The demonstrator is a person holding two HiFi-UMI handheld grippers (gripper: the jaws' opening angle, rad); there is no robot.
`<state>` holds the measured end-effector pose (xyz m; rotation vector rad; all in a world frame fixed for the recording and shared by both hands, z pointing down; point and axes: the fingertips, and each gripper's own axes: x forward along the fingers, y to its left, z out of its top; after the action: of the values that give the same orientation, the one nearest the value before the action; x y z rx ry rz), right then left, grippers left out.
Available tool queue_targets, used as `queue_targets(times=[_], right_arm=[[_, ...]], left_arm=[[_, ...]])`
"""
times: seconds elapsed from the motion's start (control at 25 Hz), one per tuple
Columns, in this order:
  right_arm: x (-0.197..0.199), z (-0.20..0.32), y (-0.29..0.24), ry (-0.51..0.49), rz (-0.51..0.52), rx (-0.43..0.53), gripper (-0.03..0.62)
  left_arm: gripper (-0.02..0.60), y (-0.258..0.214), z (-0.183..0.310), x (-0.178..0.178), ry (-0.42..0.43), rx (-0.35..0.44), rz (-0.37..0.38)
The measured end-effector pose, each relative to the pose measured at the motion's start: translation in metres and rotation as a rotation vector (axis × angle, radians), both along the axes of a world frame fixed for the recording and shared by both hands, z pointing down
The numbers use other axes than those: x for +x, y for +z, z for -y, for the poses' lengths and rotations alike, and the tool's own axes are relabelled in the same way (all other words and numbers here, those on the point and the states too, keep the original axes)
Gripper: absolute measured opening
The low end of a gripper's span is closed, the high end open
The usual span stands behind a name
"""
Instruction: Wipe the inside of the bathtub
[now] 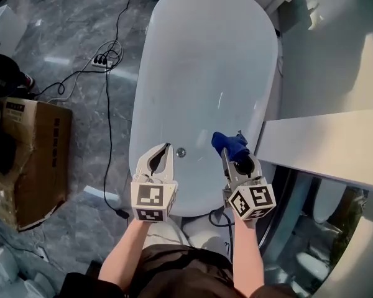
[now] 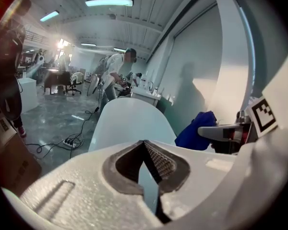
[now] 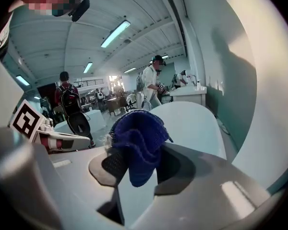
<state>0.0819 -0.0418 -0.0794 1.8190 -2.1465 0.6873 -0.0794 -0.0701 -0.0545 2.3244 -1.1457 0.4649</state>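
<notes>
The bathtub [image 1: 205,61] is a white oval freestanding unit on a grey marble floor [image 1: 62,23]. Its long axis runs away from the person. The drain [image 1: 181,152] sits in the tub bottom at the near end.

Left tool [image 1: 166,148]: the jaw tips are closed against each other, with only a narrow slit behind them. Nothing is held between them. In the head view this tool lies over the near left part of the tub, just left of the drain.

Right tool [image 1: 234,157]: the jaws are clamped on a blue cloth [image 1: 229,141]. The cloth is bunched and protrudes beyond the jaw tips. In the right gripper view a fold of it hangs down between the jaw pads. In the head view the cloth lies over the near right part of the tub interior, right of the drain. Contact between cloth and tub surface cannot be determined.

The two tools are side by side, apart, both pointing along the tub.

Surroundings: a cardboard box [image 1: 31,160] stands on the floor to the left. A power strip [image 1: 105,59] with black cables lies beyond it. A white ledge [image 1: 323,144] is located to the right of the tub.
</notes>
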Motion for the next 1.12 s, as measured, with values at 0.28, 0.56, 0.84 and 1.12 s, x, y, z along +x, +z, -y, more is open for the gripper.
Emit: queue_targets(times=[0.28,0.56,0.84,1.12], right_arm=[[0.046,0.004,0.131,-0.007,0.022,-0.105,0.141],[0.050,-0.007,0.252,-0.057,0.030,-0.232,0.141],[0.039,-0.015,0.364,-0.148,0.033,-0.340,0.141],[0.034,-0.027,0.458,-0.246,0.025,-0.437,0.141]], left_arm=[[0.002,0.134,0.008,0.039,0.051,-0.088,0.103],[0.002,0.249,-0.007,0.061,0.108,-0.196,0.159],[0.002,0.353,-0.027,0.065,0.128,-0.293,0.210],[0.002,0.435,-0.052,0.075,0.149,-0.391,0.234]])
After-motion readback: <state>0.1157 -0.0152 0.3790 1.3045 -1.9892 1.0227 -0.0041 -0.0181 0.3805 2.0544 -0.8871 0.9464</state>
